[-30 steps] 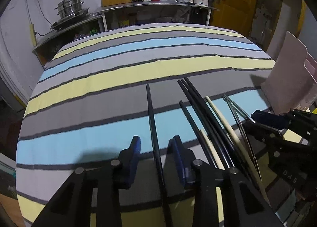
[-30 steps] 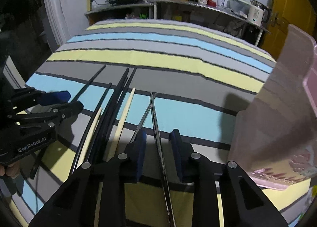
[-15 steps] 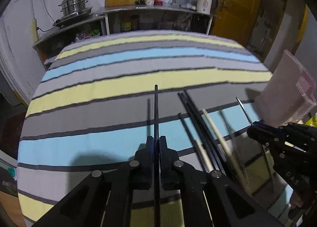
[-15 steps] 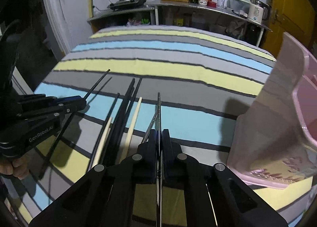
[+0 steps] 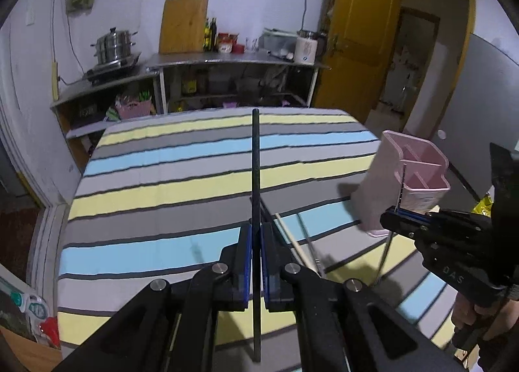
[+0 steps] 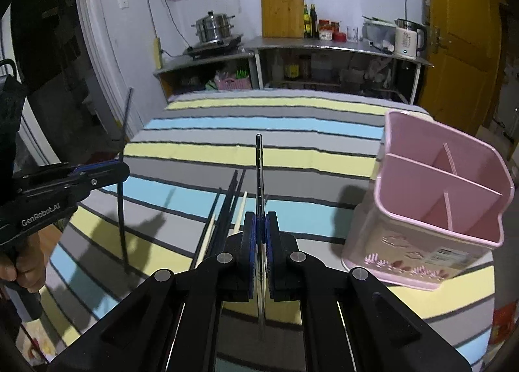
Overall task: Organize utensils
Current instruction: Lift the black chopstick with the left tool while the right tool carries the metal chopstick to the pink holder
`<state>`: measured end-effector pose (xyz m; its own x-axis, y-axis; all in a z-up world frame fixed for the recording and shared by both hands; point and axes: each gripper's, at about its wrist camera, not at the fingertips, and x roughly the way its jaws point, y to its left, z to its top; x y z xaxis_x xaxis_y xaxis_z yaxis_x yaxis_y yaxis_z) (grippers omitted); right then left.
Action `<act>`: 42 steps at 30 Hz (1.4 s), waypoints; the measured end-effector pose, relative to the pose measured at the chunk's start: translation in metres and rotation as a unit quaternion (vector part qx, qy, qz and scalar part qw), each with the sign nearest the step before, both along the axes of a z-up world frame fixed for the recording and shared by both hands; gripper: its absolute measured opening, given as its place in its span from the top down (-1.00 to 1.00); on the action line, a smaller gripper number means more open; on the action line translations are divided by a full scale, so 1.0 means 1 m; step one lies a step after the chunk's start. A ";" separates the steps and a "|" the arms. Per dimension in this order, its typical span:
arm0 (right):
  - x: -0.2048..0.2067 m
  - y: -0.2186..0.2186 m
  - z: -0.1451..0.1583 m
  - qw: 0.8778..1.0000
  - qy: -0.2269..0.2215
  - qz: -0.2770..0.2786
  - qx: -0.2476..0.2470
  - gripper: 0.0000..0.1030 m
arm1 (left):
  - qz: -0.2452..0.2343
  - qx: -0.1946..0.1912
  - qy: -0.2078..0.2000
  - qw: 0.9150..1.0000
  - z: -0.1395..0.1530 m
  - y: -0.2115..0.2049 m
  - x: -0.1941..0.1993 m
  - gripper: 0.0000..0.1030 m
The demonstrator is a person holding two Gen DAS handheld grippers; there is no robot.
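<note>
Left hand-held gripper (image 5: 255, 261) clamped on black chopstick (image 5: 256, 171), marked "GenRobot.AI" | right hand-held gripper (image 6: 260, 242) clamped on metal chopstick (image 6: 259, 171), marked "DAS" | both chopsticks lifted off striped table (image 6: 292, 132) | pink holder (image 6: 431, 206) at 3 o'clock, label unreadable

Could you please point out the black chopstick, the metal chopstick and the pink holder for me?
Black chopstick (image 5: 256, 158), left wrist view, on its shaft above the pads.
Metal chopstick (image 6: 259, 174), right wrist view, on its shaft above the pads.
Pink holder (image 6: 405, 242), right wrist view, on its front wall.
</note>
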<state>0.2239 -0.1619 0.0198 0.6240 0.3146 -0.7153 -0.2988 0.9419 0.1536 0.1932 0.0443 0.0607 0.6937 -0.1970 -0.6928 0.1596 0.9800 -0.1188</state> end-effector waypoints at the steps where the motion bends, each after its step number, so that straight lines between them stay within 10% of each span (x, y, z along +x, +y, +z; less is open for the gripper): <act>1: -0.003 -0.002 0.004 1.000 -0.003 -0.001 0.002 0.89 | -0.001 0.000 -0.003 1.000 0.003 -0.001 -0.002 0.90; 18: -0.036 -0.045 0.061 0.997 -0.049 -0.031 0.043 0.89 | -0.043 -0.041 -0.025 0.998 0.075 -0.034 -0.024 0.90; 42: -0.004 -0.138 0.115 0.983 -0.112 -0.133 0.066 0.89 | -0.104 -0.111 -0.057 0.987 0.124 -0.152 0.064 0.90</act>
<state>0.2195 -0.2994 0.1348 0.8338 0.2005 -0.5143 -0.0853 0.9673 0.2388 0.2571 -0.1079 0.1851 0.6932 -0.4808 -0.5369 0.3790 0.8768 -0.2958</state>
